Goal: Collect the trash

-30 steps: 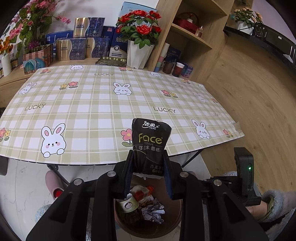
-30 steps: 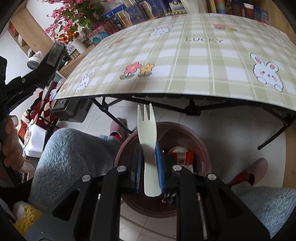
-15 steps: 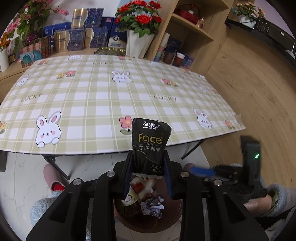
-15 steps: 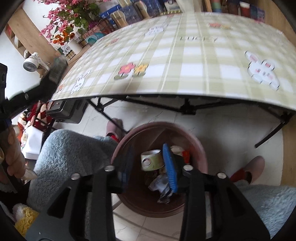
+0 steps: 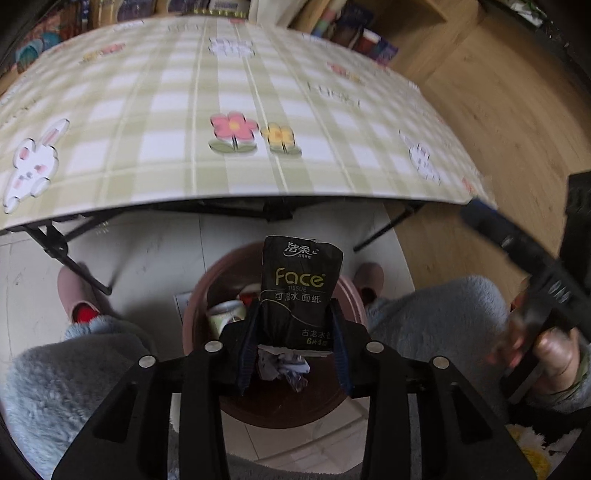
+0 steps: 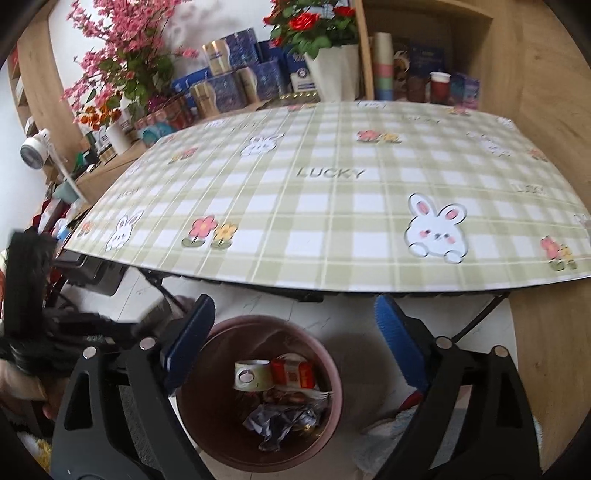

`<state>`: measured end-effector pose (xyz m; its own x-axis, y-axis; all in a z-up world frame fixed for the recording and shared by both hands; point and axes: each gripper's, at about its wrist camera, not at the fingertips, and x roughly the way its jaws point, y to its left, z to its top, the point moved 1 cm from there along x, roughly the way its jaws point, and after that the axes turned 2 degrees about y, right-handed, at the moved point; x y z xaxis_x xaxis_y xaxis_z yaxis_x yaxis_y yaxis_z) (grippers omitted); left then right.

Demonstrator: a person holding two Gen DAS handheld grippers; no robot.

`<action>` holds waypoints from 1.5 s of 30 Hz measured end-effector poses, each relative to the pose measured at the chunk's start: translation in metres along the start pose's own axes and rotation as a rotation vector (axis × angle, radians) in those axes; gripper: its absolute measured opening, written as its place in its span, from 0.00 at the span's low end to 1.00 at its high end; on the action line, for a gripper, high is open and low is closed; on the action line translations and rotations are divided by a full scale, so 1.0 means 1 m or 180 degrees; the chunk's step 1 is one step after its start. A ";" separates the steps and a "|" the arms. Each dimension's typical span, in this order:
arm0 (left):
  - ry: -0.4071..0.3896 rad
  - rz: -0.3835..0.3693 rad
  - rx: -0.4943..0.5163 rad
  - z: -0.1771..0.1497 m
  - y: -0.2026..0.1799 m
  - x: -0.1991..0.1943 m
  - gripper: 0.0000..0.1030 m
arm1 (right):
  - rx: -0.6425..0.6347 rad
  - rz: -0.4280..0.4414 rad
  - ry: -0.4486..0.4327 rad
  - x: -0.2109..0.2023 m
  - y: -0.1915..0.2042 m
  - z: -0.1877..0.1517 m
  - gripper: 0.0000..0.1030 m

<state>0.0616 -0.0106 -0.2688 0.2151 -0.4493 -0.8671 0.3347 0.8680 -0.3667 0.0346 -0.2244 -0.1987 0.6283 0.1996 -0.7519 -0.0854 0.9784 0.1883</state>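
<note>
A black "Face" tissue pack [image 5: 301, 291] stands upright between the pads of my left gripper [image 5: 295, 332], whose jaws are opening while the pads still touch the pack's sides. It hangs right over the brown-pink bin [image 5: 218, 273] on the floor. My right gripper [image 6: 293, 310] is above the same bin [image 6: 334, 373]; its jaws are opening wide with nothing between them. Inside the bin lie a tape roll [image 6: 251, 374], a red carton [image 6: 293, 373] and crumpled foil [image 6: 280, 421].
The folding table with the green checked bunny cloth [image 6: 332, 206] juts out just beyond the bin, its black legs [image 5: 55, 243] close by. Pink slippers [image 5: 77, 299] and fluffy grey-blue clothing [image 5: 443, 314] flank the bin. Flowers [image 6: 314, 26] and boxes stand behind the table.
The wooden fork left my right gripper, which opened wide and tilted up toward the table. My left gripper sank with the tissue pack and tipped down over the bin.
</note>
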 end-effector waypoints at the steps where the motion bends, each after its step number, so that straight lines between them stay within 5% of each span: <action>1: 0.0017 0.0006 0.0019 0.000 -0.001 0.003 0.38 | 0.0006 -0.0018 -0.0017 -0.002 -0.002 0.002 0.86; 5: -0.0036 0.0028 0.0070 0.001 -0.004 0.005 0.63 | 0.0015 -0.0084 -0.0064 -0.008 -0.003 0.006 0.90; 9: -0.0258 0.0147 0.0102 0.007 -0.007 -0.007 0.72 | -0.0039 -0.0203 -0.0084 -0.012 -0.004 0.011 0.92; 15: -0.0965 0.0449 0.0238 0.030 -0.015 -0.068 0.90 | -0.0099 -0.0323 -0.0210 -0.031 -0.001 0.030 0.94; 22: -0.1699 0.0906 0.0387 0.060 -0.035 -0.150 0.94 | -0.0253 -0.0434 -0.0563 -0.078 0.009 0.075 0.94; 29: -0.2218 0.1087 0.0409 0.077 -0.060 -0.218 0.94 | -0.0370 -0.0535 -0.0909 -0.120 0.020 0.114 0.94; 45: -0.2471 0.1292 0.0625 0.072 -0.091 -0.243 0.94 | -0.0407 -0.0511 -0.1131 -0.150 0.030 0.129 0.94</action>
<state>0.0456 0.0042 -0.0007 0.8869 -0.1939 -0.4193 0.2333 0.9714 0.0443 0.0373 -0.2317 0.0011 0.8675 0.0347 -0.4962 -0.0461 0.9989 -0.0106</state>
